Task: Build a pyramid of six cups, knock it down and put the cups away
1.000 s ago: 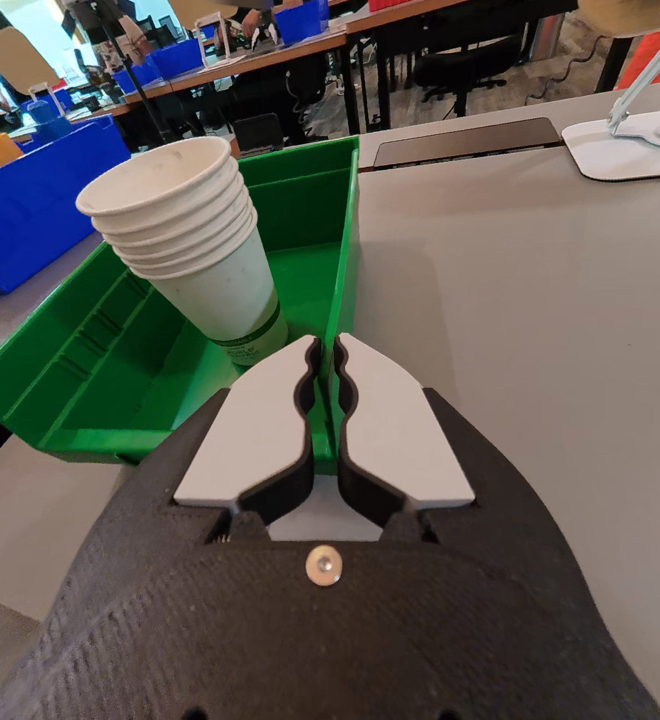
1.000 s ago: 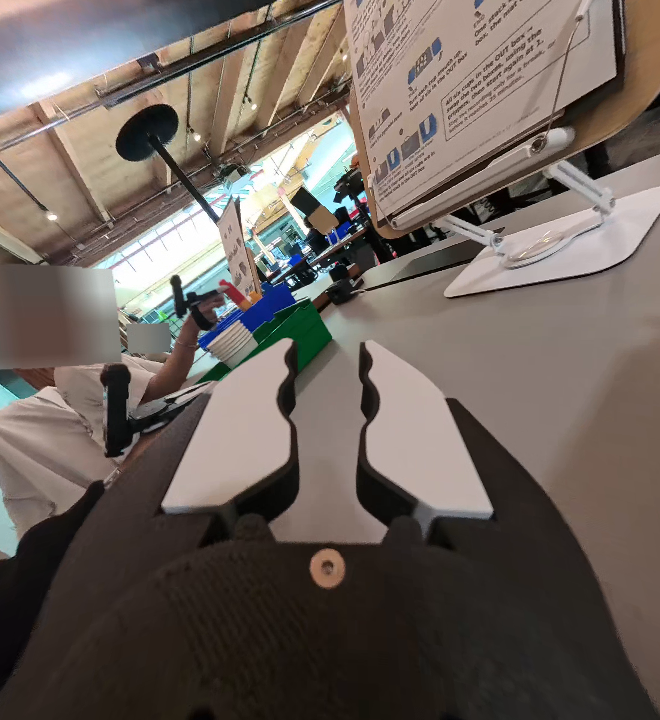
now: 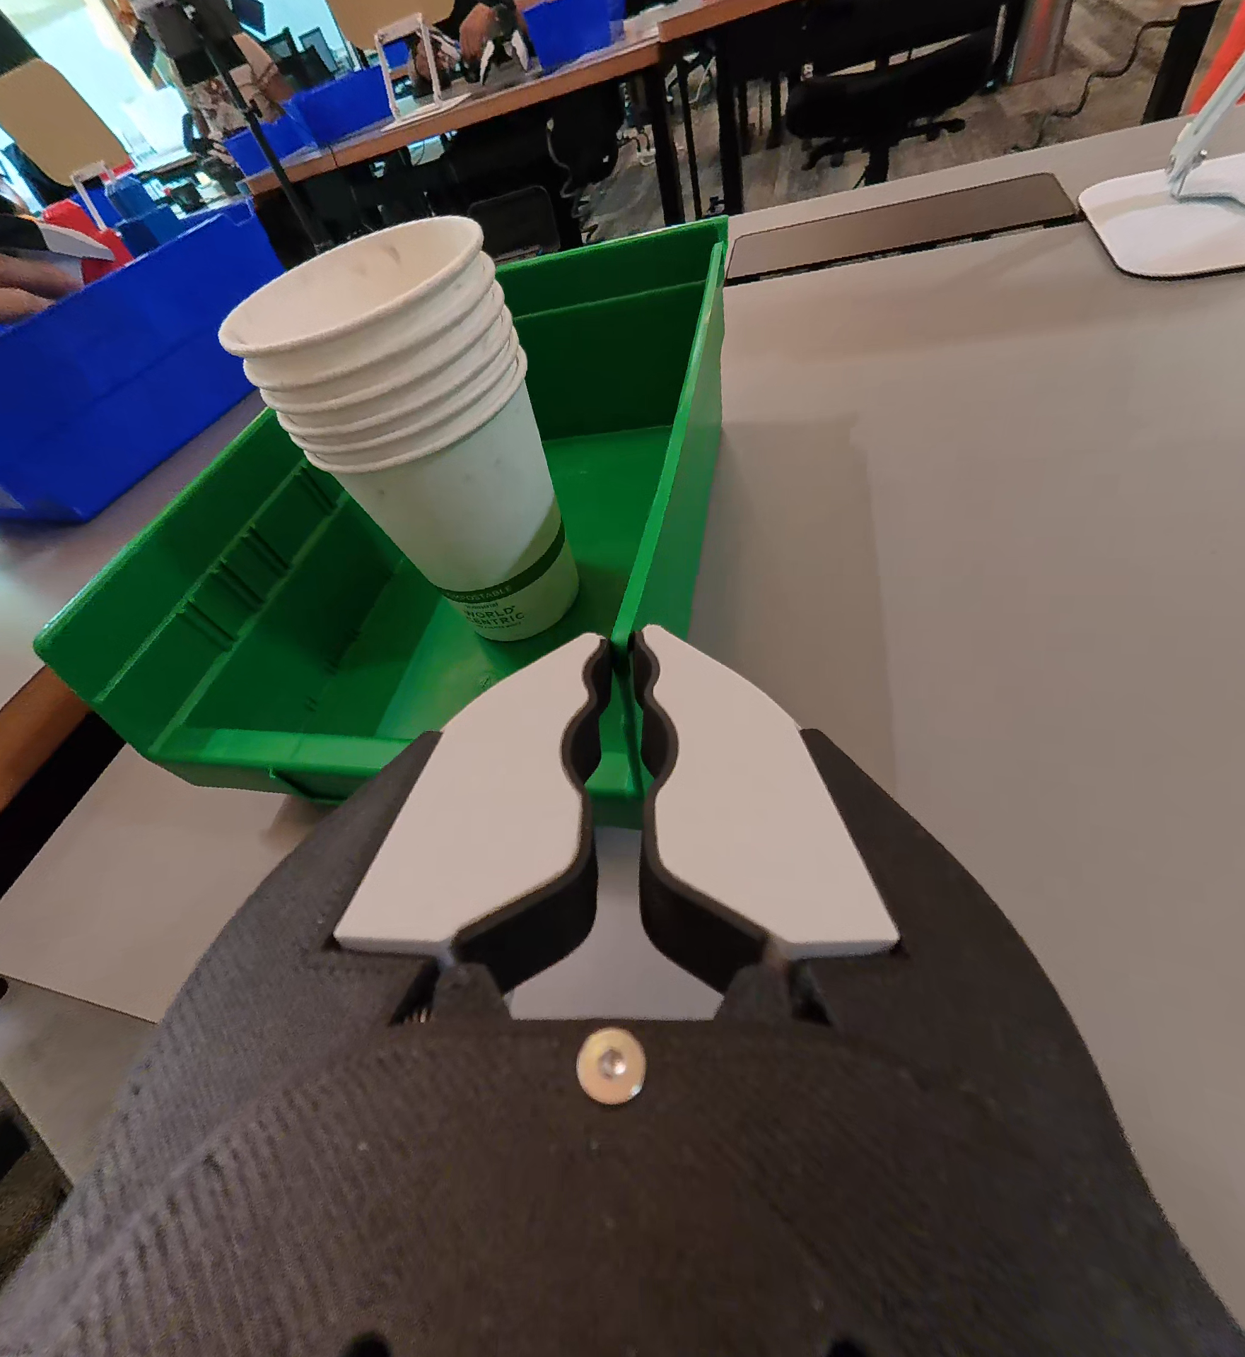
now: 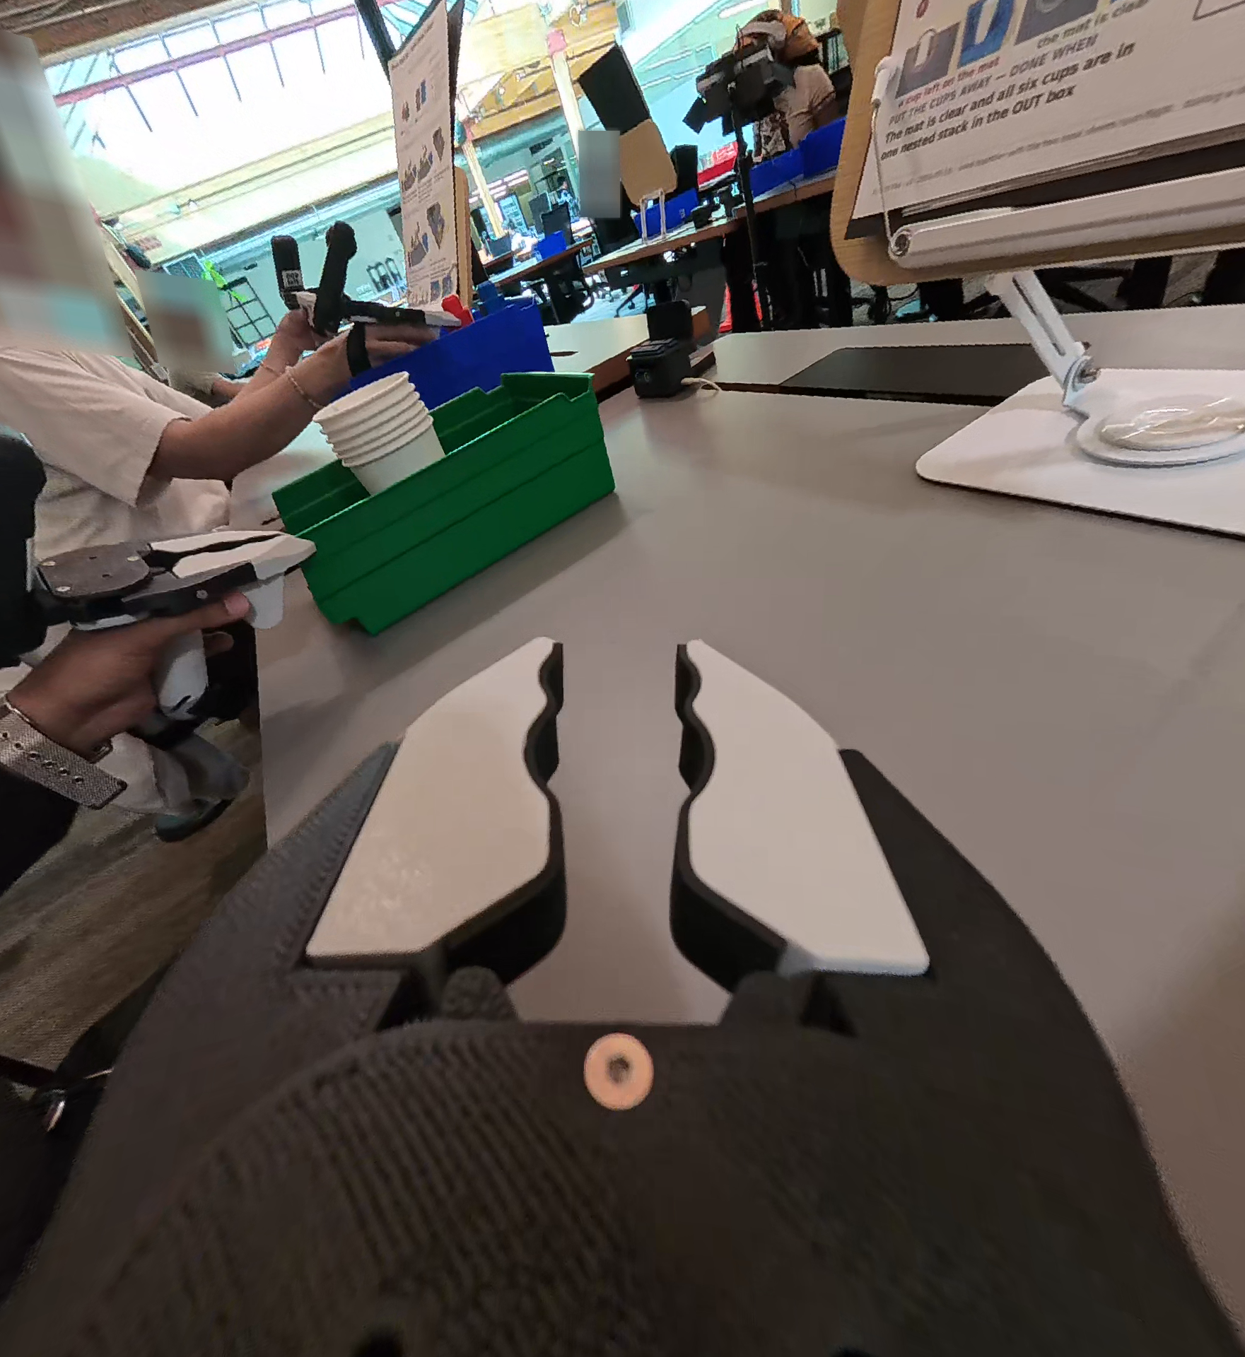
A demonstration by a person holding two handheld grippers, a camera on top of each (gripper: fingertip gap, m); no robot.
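A nested stack of several white paper cups point(image 3: 413, 440) leans inside a green plastic bin point(image 3: 604, 323) on a grey table point(image 3: 1008, 587). My left gripper point(image 3: 623, 646) is shut and empty, hovering just in front of the bin's near right corner, whose right wall lines up behind the slit between the fingers. In the right wrist view the left gripper point(image 4: 303, 551) sits in a hand beside the bin point(image 4: 472, 529), with the cups point(image 4: 384, 440) behind it. My right gripper point(image 4: 619, 653) is open and empty, low over bare table, well to the right of the bin.
A blue bin point(image 3: 90, 367) stands left of the green one. A white stand base point(image 4: 1119, 455) holding a printed sheet sits at the back right, beside a dark inset panel point(image 4: 913, 374) and a small black device point(image 4: 659, 360). Another person's hand with a gripper point(image 4: 355, 323) works behind the bin.
My left gripper has drawn back and up from the bin, still shut. My right gripper has tipped down from facing the ceiling to level over the table, still open.
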